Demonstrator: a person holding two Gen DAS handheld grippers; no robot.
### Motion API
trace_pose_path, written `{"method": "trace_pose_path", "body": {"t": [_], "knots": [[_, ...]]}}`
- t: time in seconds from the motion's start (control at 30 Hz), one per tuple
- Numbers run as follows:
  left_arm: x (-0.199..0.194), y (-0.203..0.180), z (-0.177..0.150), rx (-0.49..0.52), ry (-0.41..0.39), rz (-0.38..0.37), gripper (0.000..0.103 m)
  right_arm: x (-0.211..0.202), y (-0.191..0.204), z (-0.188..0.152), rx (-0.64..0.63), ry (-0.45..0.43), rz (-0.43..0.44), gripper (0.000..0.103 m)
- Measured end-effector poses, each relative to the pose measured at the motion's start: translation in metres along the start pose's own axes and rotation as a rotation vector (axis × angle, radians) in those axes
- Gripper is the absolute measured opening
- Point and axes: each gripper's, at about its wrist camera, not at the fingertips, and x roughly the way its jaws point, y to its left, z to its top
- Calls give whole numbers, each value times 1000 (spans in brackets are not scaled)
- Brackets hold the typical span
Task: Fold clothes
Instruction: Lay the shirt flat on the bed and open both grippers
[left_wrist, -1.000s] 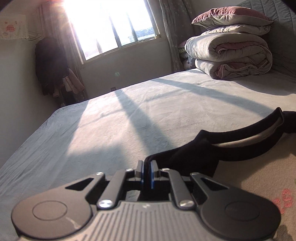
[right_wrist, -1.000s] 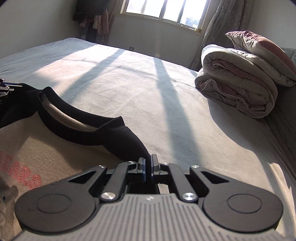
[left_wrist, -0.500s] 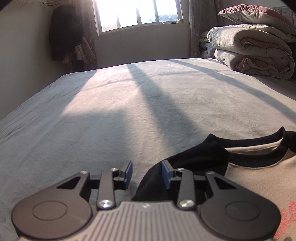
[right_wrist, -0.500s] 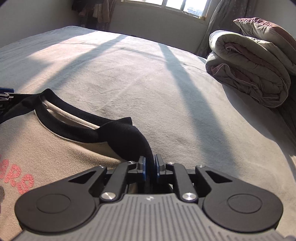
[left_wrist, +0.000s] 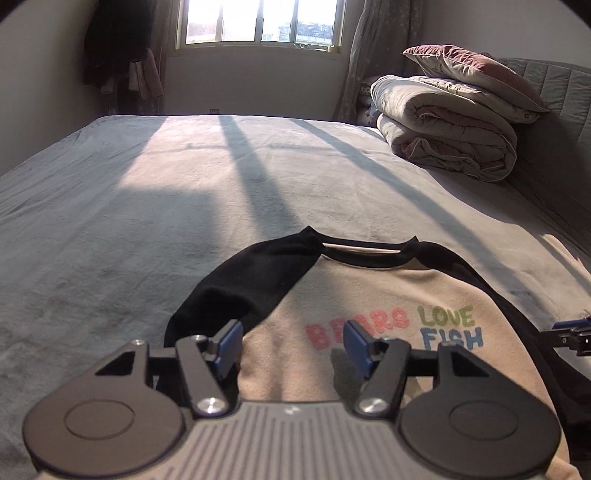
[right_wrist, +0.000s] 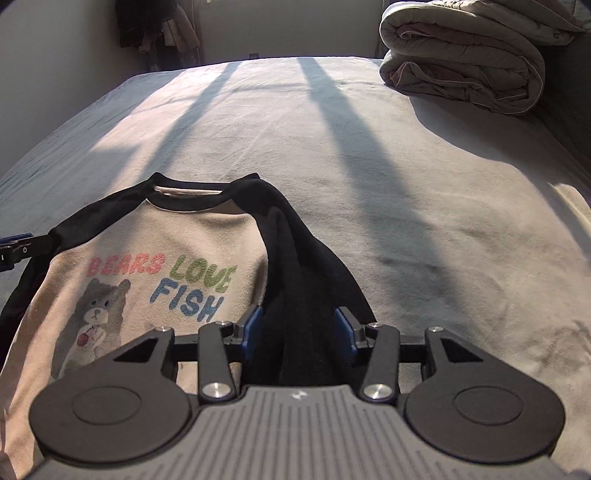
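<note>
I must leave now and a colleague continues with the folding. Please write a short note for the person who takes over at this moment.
Left tongs: jaws opening, nothing pinched; they hover over the sweatshirt near its left black shoulder.
Right tongs: jaws opening; the black sleeve lies between the pads but is not pressed.
Sweatshirt: flat on the bed, print side up, collar toward the window.
Done: garment laid out, face up.
Left: all folds, the sleeves first probably.

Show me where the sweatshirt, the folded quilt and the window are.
sweatshirt (right_wrist: 147, 236): right wrist view, beige chest above the lettering.
folded quilt (left_wrist: 443, 122): left wrist view, its rolled side.
window (left_wrist: 258, 20): left wrist view, middle pane.
</note>
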Motion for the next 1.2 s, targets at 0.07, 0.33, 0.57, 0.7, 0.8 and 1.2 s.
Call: {"method": "trace_pose_path", "body": {"t": [0.07, 0.33, 0.57, 0.7, 0.8, 1.2], "knots": [[-19, -5, -14, 39, 33, -12, 72, -16, 0, -18, -10, 24, 8, 53], [-76, -2, -60, 105, 75, 6, 87, -57, 6, -72, -38, 66, -23, 54], [-66, 28, -109, -58, 172, 9, 85, -60, 10, -109, -108, 69, -97, 62], [-58, 34, -115, -92, 182, -21, 82, -49, 3, -120, -92, 55, -136, 54], [-54, 39, -112, -131, 174, -38, 82, -43, 0, -110, -131, 84, -138, 24], [-34, 79, -89, -255, 137, -10, 69, -26, -75, -45, -194, 80, -571, 15]]}}
